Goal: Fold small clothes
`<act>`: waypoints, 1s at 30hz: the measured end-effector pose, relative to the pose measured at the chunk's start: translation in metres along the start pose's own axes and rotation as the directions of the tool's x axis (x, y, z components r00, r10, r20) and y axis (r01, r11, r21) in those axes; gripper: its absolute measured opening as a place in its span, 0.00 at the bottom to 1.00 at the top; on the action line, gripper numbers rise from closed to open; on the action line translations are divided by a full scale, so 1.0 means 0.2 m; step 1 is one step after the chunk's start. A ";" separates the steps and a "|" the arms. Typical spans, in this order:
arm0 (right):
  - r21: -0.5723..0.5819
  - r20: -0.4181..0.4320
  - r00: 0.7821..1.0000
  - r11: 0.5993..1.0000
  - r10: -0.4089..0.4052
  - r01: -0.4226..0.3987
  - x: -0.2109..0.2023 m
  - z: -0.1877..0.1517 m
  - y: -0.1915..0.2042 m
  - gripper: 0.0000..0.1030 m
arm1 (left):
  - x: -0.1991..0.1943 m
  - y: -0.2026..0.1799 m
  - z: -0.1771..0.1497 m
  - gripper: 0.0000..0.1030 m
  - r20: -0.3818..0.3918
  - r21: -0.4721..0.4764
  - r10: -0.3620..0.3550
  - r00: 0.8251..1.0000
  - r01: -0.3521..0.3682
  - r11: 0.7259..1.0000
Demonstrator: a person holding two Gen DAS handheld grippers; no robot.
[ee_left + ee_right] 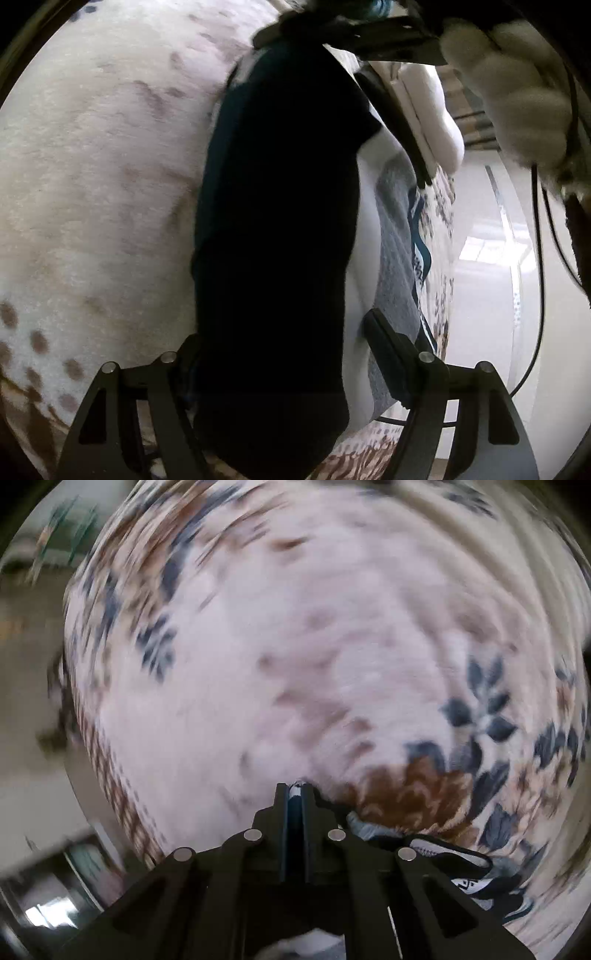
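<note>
In the left wrist view a dark teal-black small garment [277, 229] hangs stretched between my left gripper [284, 336] below and my right gripper [347, 37] at the top, held by a white-gloved hand [517, 92]. The left jaws stand wide apart with the dark cloth lying between them. In the right wrist view, blurred by motion, my right gripper [294, 788] is shut on a thin dark edge of the garment. More dark and grey cloth with white lettering [472, 875] trails at its right.
A pale fleece blanket with brown dots and blue-brown flowers [92, 184] covers the surface under both grippers, also in the right wrist view [314, 646]. A grey-white garment [395, 258] lies at the blanket's right edge. Glossy white floor [491, 295] and a black cable [539, 258] lie beyond.
</note>
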State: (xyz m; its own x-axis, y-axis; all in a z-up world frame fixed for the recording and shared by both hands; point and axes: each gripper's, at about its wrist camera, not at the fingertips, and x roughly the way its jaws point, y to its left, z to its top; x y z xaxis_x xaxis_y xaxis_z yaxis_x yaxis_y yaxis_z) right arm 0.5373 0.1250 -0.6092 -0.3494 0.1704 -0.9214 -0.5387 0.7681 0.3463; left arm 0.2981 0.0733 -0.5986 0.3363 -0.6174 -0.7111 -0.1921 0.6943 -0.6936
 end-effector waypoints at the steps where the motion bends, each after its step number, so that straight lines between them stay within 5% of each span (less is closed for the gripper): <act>1: 0.055 -0.005 0.999 0.998 0.042 -0.042 0.01 0.03 -0.05 0.05 | 0.00 0.00 0.00 0.70 -0.007 0.005 0.001 1.000 -0.001 1.000; 5: 0.186 0.048 0.994 0.977 0.098 -0.106 0.02 0.04 -0.20 0.02 | 0.00 -0.01 0.02 0.70 -0.034 0.009 0.007 0.999 -0.006 1.000; 10: 0.090 0.044 0.990 0.987 0.131 -0.134 -0.06 -0.01 -0.19 0.06 | -0.04 -0.02 0.03 0.70 -0.066 0.028 0.042 0.997 -0.040 0.999; 11: 0.054 0.050 0.992 0.992 0.113 -0.116 -0.08 -0.03 -0.15 0.24 | -0.03 -0.02 0.03 0.70 -0.069 0.025 0.043 0.997 -0.041 0.999; 12: 0.026 0.041 0.994 0.995 0.097 -0.098 -0.09 -0.04 -0.14 0.53 | -0.02 -0.02 0.03 0.70 -0.071 0.022 0.048 0.996 -0.047 0.999; 14: -0.011 0.021 0.996 0.996 0.084 -0.084 -0.08 -0.05 -0.12 0.64 | 0.00 -0.02 0.04 0.70 -0.080 0.021 0.053 0.995 -0.052 0.998; 16: -0.058 -0.043 0.996 0.995 0.082 -0.084 0.00 -0.04 -0.09 0.47 | 0.03 -0.04 0.04 0.70 -0.089 0.036 0.063 0.994 -0.060 0.998; 17: -0.083 -0.062 0.995 0.993 0.082 -0.087 0.04 -0.04 -0.06 0.08 | 0.04 -0.05 0.04 0.70 -0.092 0.046 0.061 0.994 -0.057 0.997; 21: -0.046 0.031 0.998 0.998 0.047 -0.045 0.03 0.02 -0.03 0.04 | 0.08 -0.09 0.02 0.70 -0.091 0.105 0.070 0.993 -0.060 0.993; 26: 0.280 0.079 0.972 0.930 0.223 -0.236 0.05 0.05 -0.33 0.02 | 0.09 -0.11 0.03 0.70 -0.100 0.107 0.064 0.993 -0.053 0.993; 30: 0.177 0.052 0.971 0.955 0.235 -0.240 -0.01 -0.02 -0.35 0.09 | 0.06 -0.10 0.04 0.70 -0.118 0.083 0.084 0.989 -0.074 0.994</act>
State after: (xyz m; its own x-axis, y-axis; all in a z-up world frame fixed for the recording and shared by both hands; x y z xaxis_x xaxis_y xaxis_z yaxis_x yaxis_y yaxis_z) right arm 0.5736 0.0681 -0.6309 -0.4259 0.3775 -0.8223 -0.2949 0.8013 0.5206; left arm 0.3125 0.0552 -0.5929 0.2076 -0.5967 -0.7752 -0.1395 0.7663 -0.6272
